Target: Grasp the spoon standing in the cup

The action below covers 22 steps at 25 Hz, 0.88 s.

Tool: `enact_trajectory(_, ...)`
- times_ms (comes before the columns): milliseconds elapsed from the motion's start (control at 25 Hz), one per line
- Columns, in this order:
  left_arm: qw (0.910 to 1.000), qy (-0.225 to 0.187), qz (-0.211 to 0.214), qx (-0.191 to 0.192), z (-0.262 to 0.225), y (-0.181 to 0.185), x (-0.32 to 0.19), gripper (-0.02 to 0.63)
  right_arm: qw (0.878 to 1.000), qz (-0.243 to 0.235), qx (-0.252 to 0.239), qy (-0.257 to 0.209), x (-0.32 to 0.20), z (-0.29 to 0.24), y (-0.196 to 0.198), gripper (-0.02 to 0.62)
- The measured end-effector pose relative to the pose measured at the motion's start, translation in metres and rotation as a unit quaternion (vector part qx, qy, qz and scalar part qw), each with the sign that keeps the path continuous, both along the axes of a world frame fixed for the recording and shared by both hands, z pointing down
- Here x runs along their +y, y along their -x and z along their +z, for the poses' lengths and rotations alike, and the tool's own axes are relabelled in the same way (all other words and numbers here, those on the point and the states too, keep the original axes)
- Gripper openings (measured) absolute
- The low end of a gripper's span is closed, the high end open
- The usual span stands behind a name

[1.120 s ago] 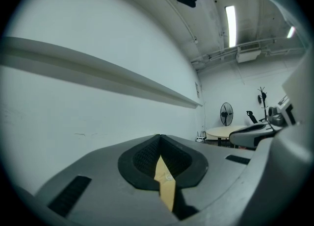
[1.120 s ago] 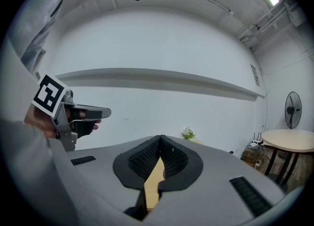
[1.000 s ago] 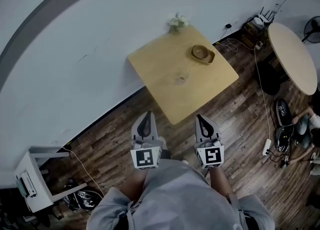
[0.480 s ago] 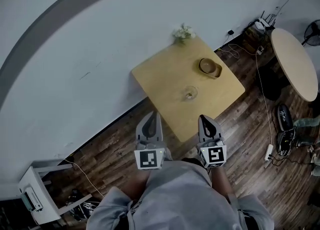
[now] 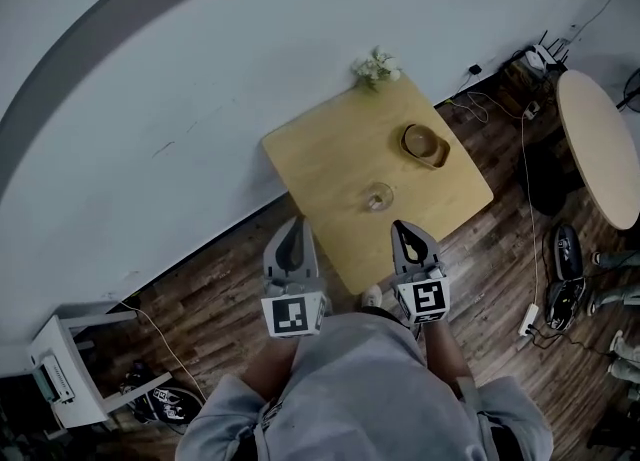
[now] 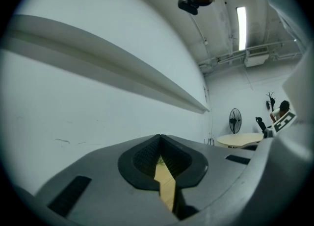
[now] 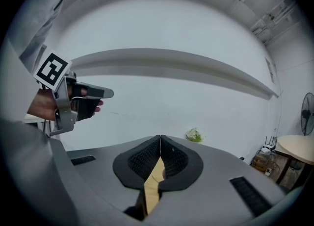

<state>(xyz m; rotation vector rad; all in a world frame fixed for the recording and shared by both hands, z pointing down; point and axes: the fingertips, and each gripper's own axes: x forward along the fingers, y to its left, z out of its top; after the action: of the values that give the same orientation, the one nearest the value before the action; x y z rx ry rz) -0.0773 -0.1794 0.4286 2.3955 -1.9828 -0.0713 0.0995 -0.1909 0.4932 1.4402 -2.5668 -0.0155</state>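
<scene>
A small clear glass cup (image 5: pixel 378 196) stands near the front of the square yellow wooden table (image 5: pixel 330 149). It is too small in the head view to make out a spoon in it. My left gripper (image 5: pixel 293 225) and right gripper (image 5: pixel 402 229) are held side by side just short of the table's near corner, both shut and empty. The cup is ahead of the right gripper, slightly to its left. In the left gripper view the jaws (image 6: pixel 160 139) meet, with only a strip of tabletop showing below them. The right gripper's jaws (image 7: pixel 160 139) meet too, and the left gripper (image 7: pixel 73 97) shows beside them.
A tan bowl (image 5: pixel 425 144) sits at the table's right side. A small bunch of flowers (image 5: pixel 376 67) stands at its far corner by the white wall. A round table (image 5: pixel 600 139), floor cables (image 5: pixel 520 99) and shoes (image 5: pixel 565 249) lie to the right. A white stand (image 5: pixel 70 379) is at lower left.
The person and both grippers have come closer to the table. Its near corner now lies just beyond the jaw tips. Both grippers stay shut.
</scene>
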Motion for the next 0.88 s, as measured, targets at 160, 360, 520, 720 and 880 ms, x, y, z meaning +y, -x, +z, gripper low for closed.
enact_trajectory(160,0.9996,0.010,-0.025,0.001,0.006,-0.010,0.002,0.002,0.999,-0.037,0.021,0.013,-0.015,0.022,-0.006,0.084)
enact_trajectory(360,0.9977,0.016,-0.066,-0.007,0.006,-0.006,0.011,0.002,0.994,-0.078,0.063,0.046,-0.029,0.061,-0.005,0.115)
enact_trajectory(520,0.9942,0.037,-0.100,-0.017,0.017,0.005,0.022,0.002,0.989,-0.101,0.078,0.068,-0.040,0.096,0.002,0.115)
enact_trajectory(720,0.9893,0.039,-0.139,-0.022,0.017,0.021,0.039,0.002,0.979,-0.145,0.120,0.075,-0.047,0.130,0.023,0.115)
enact_trajectory(880,0.9853,0.042,-0.164,-0.023,0.017,0.031,0.048,0.002,0.968,-0.176,0.161,0.074,-0.048,0.152,0.037,0.115)
